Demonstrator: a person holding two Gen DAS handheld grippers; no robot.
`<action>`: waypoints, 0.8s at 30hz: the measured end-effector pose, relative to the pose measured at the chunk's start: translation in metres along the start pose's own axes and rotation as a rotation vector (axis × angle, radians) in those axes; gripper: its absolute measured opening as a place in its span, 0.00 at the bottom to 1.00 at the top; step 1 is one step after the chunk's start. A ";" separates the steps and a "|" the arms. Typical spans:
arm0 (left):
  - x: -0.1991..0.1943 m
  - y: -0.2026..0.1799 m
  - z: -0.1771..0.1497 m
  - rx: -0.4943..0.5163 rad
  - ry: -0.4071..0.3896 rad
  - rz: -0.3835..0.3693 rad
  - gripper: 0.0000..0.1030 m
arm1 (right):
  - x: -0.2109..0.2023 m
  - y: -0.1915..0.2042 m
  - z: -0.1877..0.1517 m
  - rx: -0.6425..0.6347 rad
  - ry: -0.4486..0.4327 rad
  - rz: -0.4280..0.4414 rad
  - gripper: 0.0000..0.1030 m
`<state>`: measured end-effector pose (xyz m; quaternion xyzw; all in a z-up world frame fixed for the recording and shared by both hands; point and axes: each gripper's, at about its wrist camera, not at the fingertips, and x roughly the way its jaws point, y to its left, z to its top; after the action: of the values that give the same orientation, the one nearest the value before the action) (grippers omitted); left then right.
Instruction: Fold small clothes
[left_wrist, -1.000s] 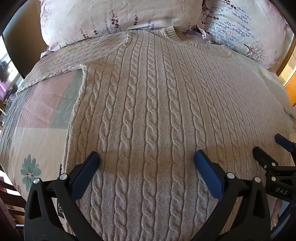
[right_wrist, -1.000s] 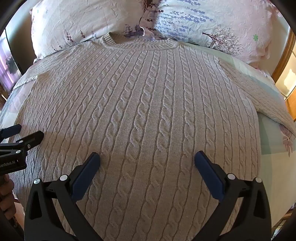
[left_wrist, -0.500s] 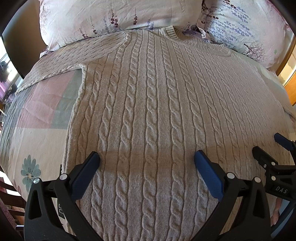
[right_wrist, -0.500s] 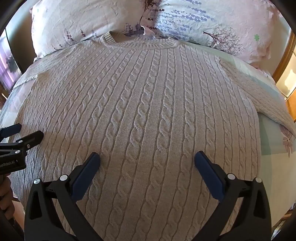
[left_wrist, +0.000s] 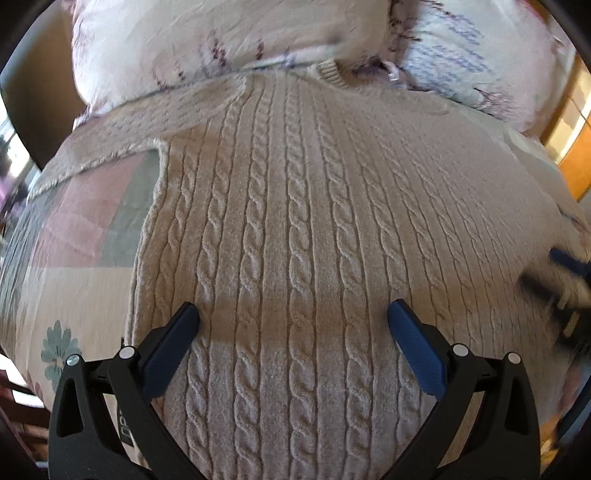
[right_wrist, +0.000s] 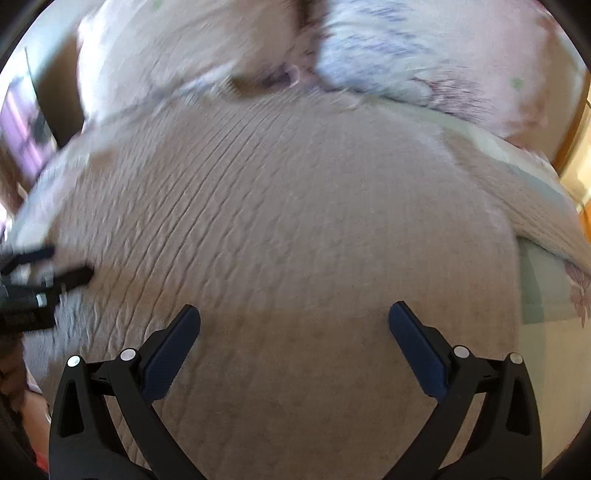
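Observation:
A beige cable-knit sweater (left_wrist: 303, 206) lies flat, front up, on a bed, collar toward the pillows and sleeves spread out to the sides. It also fills the blurred right wrist view (right_wrist: 295, 229). My left gripper (left_wrist: 293, 317) is open and empty, just above the lower left part of the sweater. My right gripper (right_wrist: 294, 317) is open and empty above the lower right part. Each gripper shows at the edge of the other's view: the right one (left_wrist: 554, 280) and the left one (right_wrist: 44, 273).
Two floral pillows (left_wrist: 229, 40) lie behind the collar. A patchwork bedspread (left_wrist: 77, 229) with a flower print shows left of the sweater, and its pale green part (right_wrist: 535, 288) shows right. Wooden furniture (left_wrist: 576, 162) stands at the far right.
Both grippers have shifted; the right wrist view is now strongly blurred by motion and tilted. The sweater lies as before and both grippers stay open.

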<state>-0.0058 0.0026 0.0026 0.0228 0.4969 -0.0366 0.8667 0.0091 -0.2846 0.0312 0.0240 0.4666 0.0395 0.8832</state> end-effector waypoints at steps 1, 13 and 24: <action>-0.001 0.002 0.000 0.021 -0.004 -0.019 0.98 | -0.007 -0.018 0.004 0.051 -0.025 -0.019 0.99; -0.011 0.228 0.040 -0.427 -0.237 0.119 0.98 | -0.038 -0.372 -0.014 1.083 -0.183 -0.241 0.34; 0.017 0.346 0.044 -0.759 -0.255 0.046 0.98 | -0.020 -0.393 0.023 1.105 -0.276 -0.414 0.07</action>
<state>0.0701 0.3436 0.0116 -0.2928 0.3627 0.1664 0.8689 0.0352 -0.6781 0.0293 0.3928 0.2941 -0.3848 0.7818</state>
